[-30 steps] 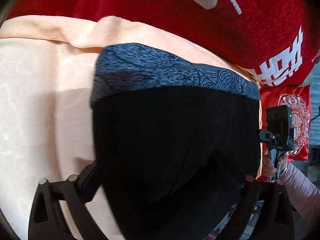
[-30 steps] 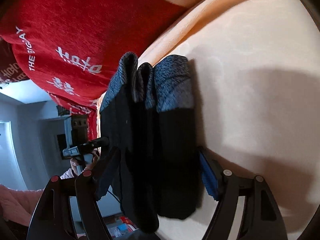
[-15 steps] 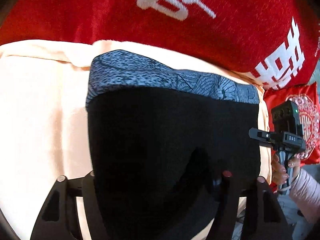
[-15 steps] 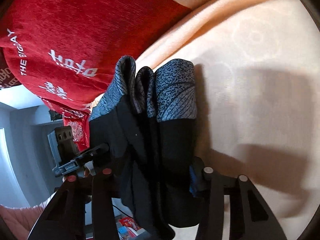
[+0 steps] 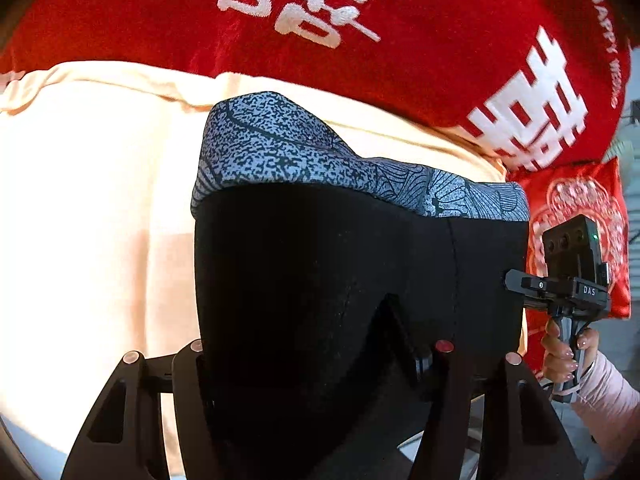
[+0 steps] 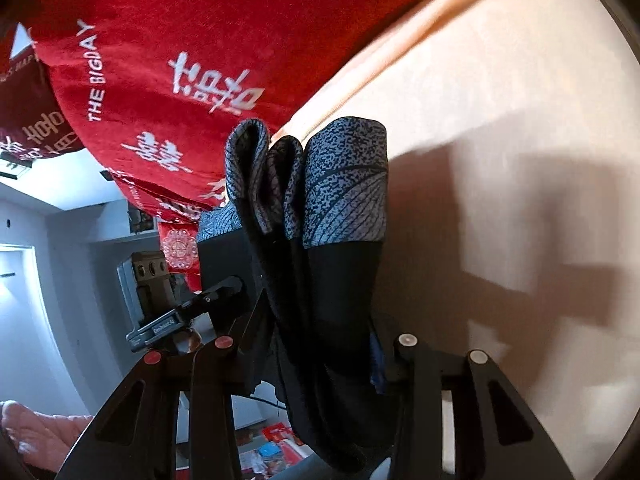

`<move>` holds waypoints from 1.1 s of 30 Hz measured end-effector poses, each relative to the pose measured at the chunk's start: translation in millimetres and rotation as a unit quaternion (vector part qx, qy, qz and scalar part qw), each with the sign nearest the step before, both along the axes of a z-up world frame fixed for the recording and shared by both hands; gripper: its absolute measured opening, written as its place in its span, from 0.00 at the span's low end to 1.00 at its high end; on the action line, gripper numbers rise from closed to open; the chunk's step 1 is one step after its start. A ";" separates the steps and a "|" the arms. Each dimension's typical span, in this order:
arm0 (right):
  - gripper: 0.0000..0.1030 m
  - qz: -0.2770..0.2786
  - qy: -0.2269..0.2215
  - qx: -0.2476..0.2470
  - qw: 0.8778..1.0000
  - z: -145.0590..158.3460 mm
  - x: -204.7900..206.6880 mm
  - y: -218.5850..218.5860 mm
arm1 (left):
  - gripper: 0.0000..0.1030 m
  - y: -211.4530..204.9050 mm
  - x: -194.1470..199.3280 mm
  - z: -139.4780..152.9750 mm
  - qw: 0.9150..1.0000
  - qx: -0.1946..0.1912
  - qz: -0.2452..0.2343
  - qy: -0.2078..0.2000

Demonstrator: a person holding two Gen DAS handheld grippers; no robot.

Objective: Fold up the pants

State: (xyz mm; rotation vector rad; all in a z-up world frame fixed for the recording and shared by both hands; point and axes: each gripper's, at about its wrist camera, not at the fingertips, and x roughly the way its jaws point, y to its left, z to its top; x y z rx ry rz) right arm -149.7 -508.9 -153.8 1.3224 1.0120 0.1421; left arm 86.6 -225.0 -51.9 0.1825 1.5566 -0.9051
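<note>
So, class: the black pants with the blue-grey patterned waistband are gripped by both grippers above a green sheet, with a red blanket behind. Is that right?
Not quite: the sheet is pale peach, not green, as the left wrist view shows. The pants, left gripper, right gripper and red blanket are as stated.

red blanket [image 6: 160, 40]: "THE BIGDAY" | right tool [image 5: 576, 292] body: "DAS" | blanket edge, left view: "HAPPY"
</note>
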 end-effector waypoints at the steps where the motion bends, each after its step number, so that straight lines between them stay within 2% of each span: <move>1: 0.42 -0.002 0.001 0.001 1.000 1.2 -5.8 4.4 | 0.62 4.5 -3.4 1.4 1.000 -0.001 -0.003 0.000; 5: 0.42 -0.014 0.004 -0.001 1.000 0.1 -31.9 21.4 | 0.62 21.9 -11.0 -5.9 1.000 0.004 -0.010 0.013; 8: 0.42 -0.027 0.015 0.000 1.000 -12.3 -44.2 31.2 | 0.62 30.5 -15.7 -14.2 1.000 -0.002 -0.018 0.008; 12: 0.42 -0.023 0.040 -0.030 0.998 -24.7 -42.3 40.9 | 0.62 38.6 -16.9 -46.0 1.000 0.015 -0.020 0.008; 14: 0.46 -0.012 0.058 -0.058 0.997 -32.9 -38.5 45.6 | 0.77 43.9 -16.1 -56.1 1.000 0.017 -0.009 -0.004; 16: 0.50 -0.016 0.070 -0.073 0.995 -40.8 -38.2 44.7 | 0.82 49.2 -14.6 -55.6 1.000 0.015 -0.002 -0.021; 18: 0.56 -0.021 0.079 -0.078 0.994 -45.5 -37.5 43.8 | 0.83 53.3 -13.1 -54.9 1.000 0.014 -0.001 -0.021; 20: 0.61 -0.023 0.091 -0.094 0.991 -45.9 -37.7 44.8 | 0.88 58.2 -12.3 -52.8 0.999 0.027 0.001 -0.032; 22: 0.62 -0.031 0.101 -0.108 0.989 -41.5 -39.1 46.7 | 0.88 60.8 -12.5 -47.5 0.998 0.034 0.004 -0.044; 25: 0.65 -0.041 0.127 -0.142 0.981 -31.0 -43.8 51.4 | 0.88 73.8 -11.9 -37.6 0.996 0.053 0.014 -0.065; 30: 0.68 -0.035 0.182 -0.212 0.960 -8.1 -54.9 66.7 | 0.88 83.6 -21.8 -21.5 0.988 0.105 0.019 -0.111; 33: 0.75 -0.032 0.206 -0.251 0.945 4.8 -61.5 79.5 | 0.88 89.3 -34.1 -9.6 0.984 0.118 0.006 -0.131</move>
